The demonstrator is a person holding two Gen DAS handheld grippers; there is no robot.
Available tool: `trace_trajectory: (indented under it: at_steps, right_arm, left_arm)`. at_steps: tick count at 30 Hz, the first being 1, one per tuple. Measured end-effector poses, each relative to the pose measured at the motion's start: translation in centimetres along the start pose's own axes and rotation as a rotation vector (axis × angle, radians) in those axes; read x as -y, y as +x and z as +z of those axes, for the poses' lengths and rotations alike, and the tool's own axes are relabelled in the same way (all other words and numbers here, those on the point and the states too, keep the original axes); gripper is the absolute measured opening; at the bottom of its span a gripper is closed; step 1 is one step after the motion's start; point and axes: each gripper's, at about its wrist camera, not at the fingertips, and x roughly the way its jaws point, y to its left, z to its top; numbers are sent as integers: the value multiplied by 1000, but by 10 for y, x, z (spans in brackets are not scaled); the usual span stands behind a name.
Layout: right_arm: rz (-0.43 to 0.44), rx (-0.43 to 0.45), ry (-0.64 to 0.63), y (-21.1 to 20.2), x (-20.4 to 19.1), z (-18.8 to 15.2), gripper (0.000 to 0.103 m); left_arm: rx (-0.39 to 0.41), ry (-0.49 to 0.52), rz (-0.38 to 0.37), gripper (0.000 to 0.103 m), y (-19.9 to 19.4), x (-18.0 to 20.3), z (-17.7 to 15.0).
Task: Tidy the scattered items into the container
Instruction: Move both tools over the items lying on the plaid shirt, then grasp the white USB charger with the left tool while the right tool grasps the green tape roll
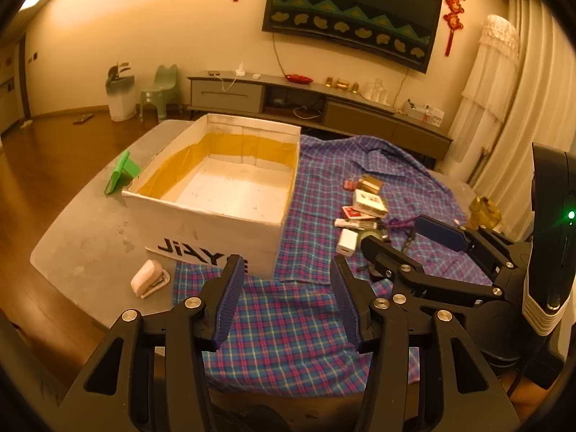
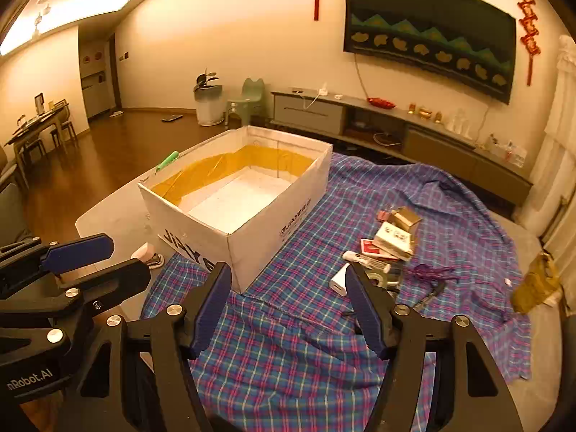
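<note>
Nothing tidied yet, judging by how things lie.

Grey table [image 1: 72,237] spread on its right half with a plaid shirt [image 1: 288,324]. White cardboard box [image 1: 216,230] at the middle-left, open at the top, a band of yellow tape round the inner walls, floor bare: not one item inside as far as either view shows. Right edge of the box resting on the shirt.

To the right of the box, well apart from it, the whole heap waiting on the cloth: a card box [image 2: 392,239] on top of a red pack [image 2: 370,248], a small gold box [image 2: 406,216] at the far end, a white tube [image 2: 363,261] across the near side, a white charger [image 2: 340,280] nearest, a roll of tape [image 2: 378,279] just beside it, a purple cord [image 2: 428,271] further right. Some small pieces too jumbled to name.

Two strays on the bare table left of the shirt: a pink stapler [image 1: 149,277] near the box's front corner, a green holder [image 1: 120,172] against its far-left side. A crumpled tan bag [image 2: 536,284] at the far right edge, possibly one more piece to collect.

Left gripper [image 1: 284,302] spread wide, nothing between the fingers, hovering over the near cloth. Right gripper [image 2: 288,309] likewise wide and empty, angled toward the charger. Every pick and drop yet to do.
</note>
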Motion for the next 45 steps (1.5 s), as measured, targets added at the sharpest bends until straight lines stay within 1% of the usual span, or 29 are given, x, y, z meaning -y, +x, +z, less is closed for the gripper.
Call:
trace_trajectory:
  at_steps: [4,5,7,9,11,12,13,14,15,16,17,18,19,21,22,23,24,25,26,27,28,29,31,33,35,37,38,40,45]
  right_arm:
    - [58,-29,19,36,32,19,68]
    - [76,-48,39,47,20,11,68]
    - [108,-62,50,67,37,24,68]
    - [138,-56,81,75,50,40,68]
    - [112,-83,91,82,66,51,67]
    - [95,-139,100,86,77,53,67]
    - [96,-150,119,85,85,56,67]
    - [87,-165,134,82,94,57,67]
    - [56,-164,155,76,106,57,67]
    - [38,-171,183,70,120,53,67]
    - [38,-155,211,64,134,47,67]
    - [5,-174,243,60,152,36,67]
    - [-8,-171,280,56,164,25,65]
    - [-15,-153,317,53,181,-1,48]
    - [-15,-139,331,53,184,-14,47]
    - [-19,-125,337,55,185,-25,46]
    - [-35,-142,347,59,185,-37,45]
    - [-25,-181,381,64,185,-46,45]
    - [22,-199,411,67,185,-54,45]
    - [25,-217,394,65,183,-57,45]
    - [22,-213,384,66,181,-58,45]
    - [9,-198,375,66,180,-57,45]
    - [43,-156,384,67,176,-49,45]
    - [84,-148,369,71,168,-40,45]
    - [120,-153,311,82,156,-31,45]
    - [114,-171,258,97,147,-26,46]
    - [127,-190,231,106,142,-25,46]
    - [137,-218,207,119,136,-26,46]
    - [125,-271,170,145,138,-31,45]
  left_arm:
    - [5,4,36,53,35,1,14]
    - [10,9,40,53,45,3,21]
    - [16,35,33,52,62,11,39]
    - [10,57,13,52,74,20,53]
    - [-23,81,-11,52,85,35,69]
    - [-33,89,-17,52,89,40,73]
    - [-63,85,-42,52,95,47,79]
    - [-88,77,-66,52,99,51,79]
    - [-109,73,-89,52,102,57,79]
    - [-126,84,-113,52,105,65,77]
    - [-135,111,-136,52,108,74,71]
    - [-135,133,-154,53,111,81,64]
    - [-129,150,-171,53,115,88,56]
    - [-128,164,-198,53,130,97,34]
    - [-126,174,-216,53,142,100,19]
    - [-125,180,-211,53,149,102,12]
    - [-128,182,-198,53,156,101,5]
    - [-155,170,-177,53,164,100,-2]
    - [-203,148,-158,53,173,98,-6]
    - [-222,138,-167,53,176,96,-8]
    - [-220,135,-194,53,176,94,-6]
    - [-197,144,-197,53,175,93,-4]
    - [-163,166,-184,53,177,92,3]
    - [-180,154,-175,53,188,90,10]
    - [-207,143,-192,53,198,87,16]
    - [-213,169,-181,53,206,89,14]
    - [-225,189,-173,53,211,90,12]
    - [-247,189,-158,53,221,87,7]
    - [-279,199,-163,53,236,82,-1]
